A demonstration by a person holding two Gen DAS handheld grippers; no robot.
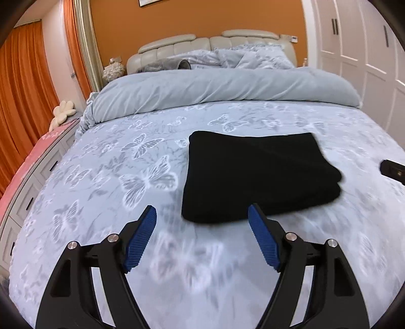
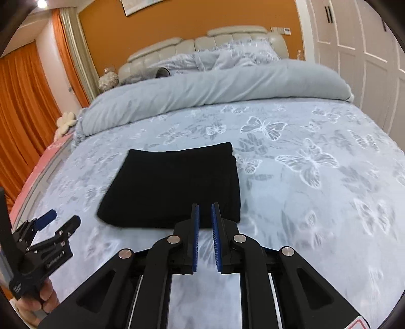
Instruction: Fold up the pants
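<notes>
One pair of black pants [image 1: 258, 174] lies on the bed [image 1: 126, 162], folded into a thick rectangle with layered edges on its right side. Two hand-held grippers are in view. The left hand-held gripper [image 1: 202, 215] hovers over the bedspread with its two blue pads [image 1: 141, 238] spread wide and nothing between them; the pants lie just ahead of it, slightly to its right, and its right fingertip overlaps their near edge in the picture. The right hand-held gripper [image 2: 205, 215] has its pads drawn close together, a narrow gap left between them, holding nothing; the pants lie directly ahead and a little to its left.

The bedspread is pale blue-grey with white butterflies. Beyond the pants, one rolled duvet [image 1: 222, 88] crosses the bed, then rumpled pillows [image 1: 253, 55] and a cream padded headboard [image 1: 177, 45]. Behind stands an orange wall [image 1: 202, 20]; orange curtains [image 1: 22, 83] hang to the left and white wardrobe doors [image 1: 359, 50] stand to the right.
</notes>
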